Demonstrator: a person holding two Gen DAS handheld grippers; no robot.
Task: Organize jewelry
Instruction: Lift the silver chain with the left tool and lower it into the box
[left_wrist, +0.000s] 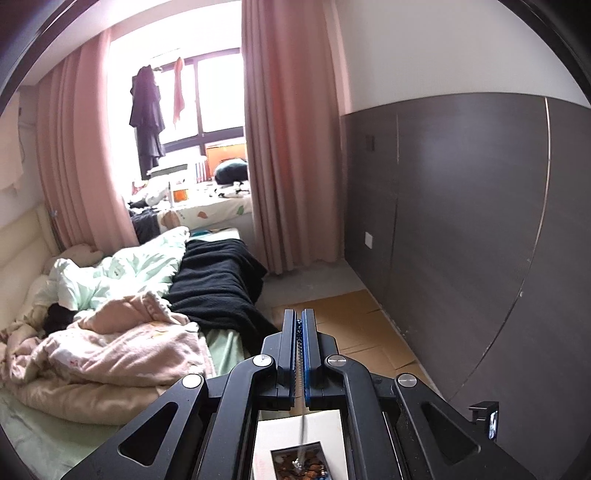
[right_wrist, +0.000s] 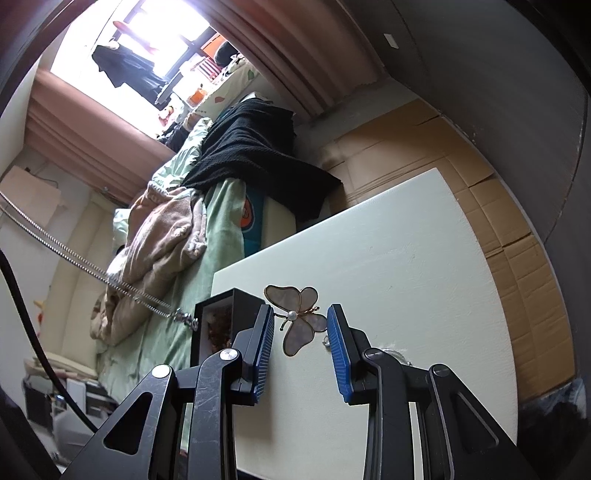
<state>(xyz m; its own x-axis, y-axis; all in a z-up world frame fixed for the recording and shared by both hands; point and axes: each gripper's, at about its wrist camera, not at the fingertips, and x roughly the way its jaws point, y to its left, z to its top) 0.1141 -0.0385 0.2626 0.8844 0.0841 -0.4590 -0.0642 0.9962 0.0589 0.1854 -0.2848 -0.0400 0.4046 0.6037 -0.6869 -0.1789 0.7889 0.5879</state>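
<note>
Left gripper (left_wrist: 300, 317) clamped on a silver chain (left_wrist: 302, 424), held high over the white table (right_wrist: 406, 266); jaws pressed together, blue pads nearly meeting on the links. Chain hanging straight down from between the pads, its clasp end dangling just above the open black box (left_wrist: 298, 461) directly below. From the right wrist view, same chain (right_wrist: 92, 271) slanting in from the upper left as two strands, ending beside the black box (right_wrist: 221, 321) at the table's near-left corner. Right gripper (right_wrist: 301, 350) partly open, holding nothing, hovering low over the table. Butterfly brooch (right_wrist: 299, 321) lying flat on the tabletop in line with the gap between the blue pads, touched by neither. Unmade bed (right_wrist: 177, 221) just beyond the table.
</note>
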